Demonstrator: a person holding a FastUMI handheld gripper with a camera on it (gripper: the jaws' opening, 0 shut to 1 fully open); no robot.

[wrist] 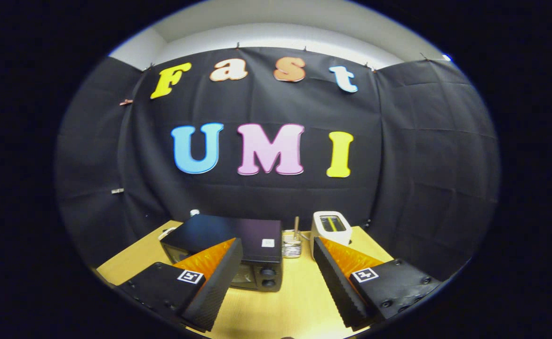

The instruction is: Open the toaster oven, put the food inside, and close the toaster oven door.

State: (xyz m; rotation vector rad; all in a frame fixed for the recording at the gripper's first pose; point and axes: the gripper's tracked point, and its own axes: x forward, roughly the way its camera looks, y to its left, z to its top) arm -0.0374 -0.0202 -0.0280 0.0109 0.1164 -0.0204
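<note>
A black toaster oven point(228, 240) stands on the wooden table point(285, 301), beyond my fingers and a little to the left, its door shut and two knobs point(268, 278) on its right front. My gripper point(276, 278) is open, held above the table with nothing between its fingers. The left finger point(217, 278) overlaps the oven's front in the view. No food is visible on the table.
A white slot toaster point(331, 227) stands at the back right, just behind the right finger. A small metal-mesh holder point(292, 245) with a stick in it sits between the oven and the toaster. A small white object point(194, 213) peeks from behind the oven.
</note>
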